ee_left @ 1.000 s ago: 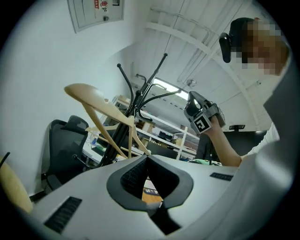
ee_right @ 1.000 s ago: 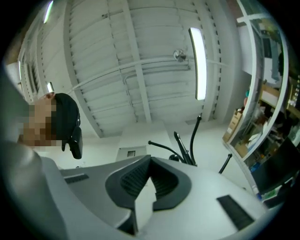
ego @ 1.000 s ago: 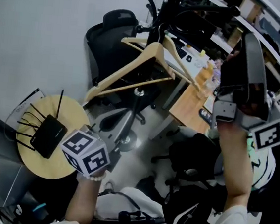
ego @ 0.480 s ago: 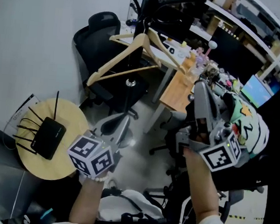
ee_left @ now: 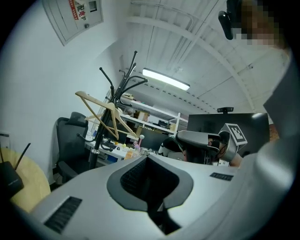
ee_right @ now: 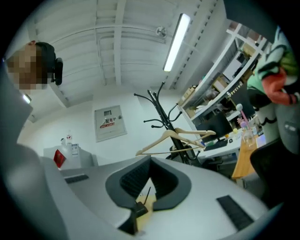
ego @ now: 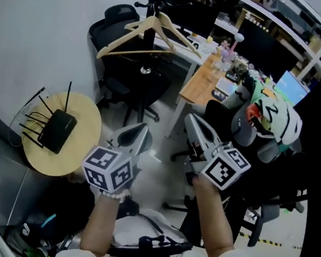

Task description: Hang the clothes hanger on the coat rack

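A pale wooden clothes hanger (ego: 153,36) hangs by its hook on the black coat rack (ego: 153,4) at the top of the head view. Both grippers are held low and well short of it, side by side. My left gripper (ego: 138,132) is shut with nothing in it, and my right gripper (ego: 193,123) is also shut and empty. The left gripper view shows the hanger (ee_left: 106,114) on the rack (ee_left: 120,88) beyond the closed left gripper (ee_left: 150,187). In the right gripper view the hanger (ee_right: 174,139) and rack (ee_right: 162,110) stand ahead of the right gripper (ee_right: 147,187).
A round wooden side table (ego: 81,151) with a black router (ego: 57,131) stands at the left by the wall. A black office chair (ego: 121,21) sits behind the rack. A wooden desk (ego: 202,81) with small items and a colourful bundle (ego: 270,116) lie to the right.
My right gripper has dropped from up beside the hanger to low next to the left gripper. The left gripper shifted a little. The hanger stays on the rack, now farther away.
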Action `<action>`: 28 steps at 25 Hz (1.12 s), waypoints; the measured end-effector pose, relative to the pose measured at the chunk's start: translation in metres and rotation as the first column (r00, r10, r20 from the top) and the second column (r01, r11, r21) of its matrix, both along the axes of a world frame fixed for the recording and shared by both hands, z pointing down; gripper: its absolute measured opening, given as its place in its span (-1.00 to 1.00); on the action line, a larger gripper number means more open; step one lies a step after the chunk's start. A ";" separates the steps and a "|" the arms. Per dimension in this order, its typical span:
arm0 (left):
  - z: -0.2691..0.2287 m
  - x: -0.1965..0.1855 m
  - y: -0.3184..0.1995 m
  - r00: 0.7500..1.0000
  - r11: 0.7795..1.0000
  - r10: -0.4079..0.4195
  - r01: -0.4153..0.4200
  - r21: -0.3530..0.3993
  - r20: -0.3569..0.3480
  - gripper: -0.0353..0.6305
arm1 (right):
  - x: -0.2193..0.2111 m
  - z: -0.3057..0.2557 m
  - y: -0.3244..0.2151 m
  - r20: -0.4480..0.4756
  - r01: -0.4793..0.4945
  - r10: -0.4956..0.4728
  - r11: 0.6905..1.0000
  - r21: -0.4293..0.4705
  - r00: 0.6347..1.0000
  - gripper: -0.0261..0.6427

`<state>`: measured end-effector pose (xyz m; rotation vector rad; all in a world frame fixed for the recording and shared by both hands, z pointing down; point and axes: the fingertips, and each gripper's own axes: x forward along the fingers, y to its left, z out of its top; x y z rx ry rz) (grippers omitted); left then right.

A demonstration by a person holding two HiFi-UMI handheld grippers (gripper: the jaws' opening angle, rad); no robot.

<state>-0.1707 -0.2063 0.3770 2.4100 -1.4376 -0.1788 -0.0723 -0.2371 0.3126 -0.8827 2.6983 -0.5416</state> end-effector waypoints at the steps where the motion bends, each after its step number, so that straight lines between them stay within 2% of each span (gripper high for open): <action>1: 0.005 0.006 0.013 1.000 1.000 -0.007 0.007 -0.011 0.002 -0.93 | 0.009 0.009 0.010 -0.001 -0.006 0.006 1.000 -0.012 1.000 -0.94; 6: 0.040 0.036 0.074 0.999 0.995 -0.029 0.032 -0.095 0.030 -0.93 | 0.048 0.054 0.062 0.002 0.018 -0.018 0.995 -0.095 1.000 -0.94; 11: 0.061 0.048 0.119 0.997 0.984 -0.051 0.061 -0.167 0.060 -0.93 | 0.055 0.087 0.111 -0.012 0.081 -0.084 0.982 -0.174 0.996 -0.94; 13: 0.061 0.048 0.130 0.996 0.981 -0.059 0.071 -0.179 0.069 -0.93 | 0.055 0.103 0.126 0.002 0.104 -0.106 0.971 -0.216 0.994 -0.94; 16: 0.053 0.047 0.134 0.996 0.985 -0.042 0.055 -0.165 0.079 -0.93 | 0.055 0.108 0.135 -0.009 0.089 -0.093 0.969 -0.231 0.996 -0.94; 28: 0.049 -0.006 0.156 1.000 0.990 -0.002 0.003 -0.143 0.007 -0.93 | -0.025 0.127 0.183 -0.137 0.070 -0.107 0.966 -0.248 0.985 -0.94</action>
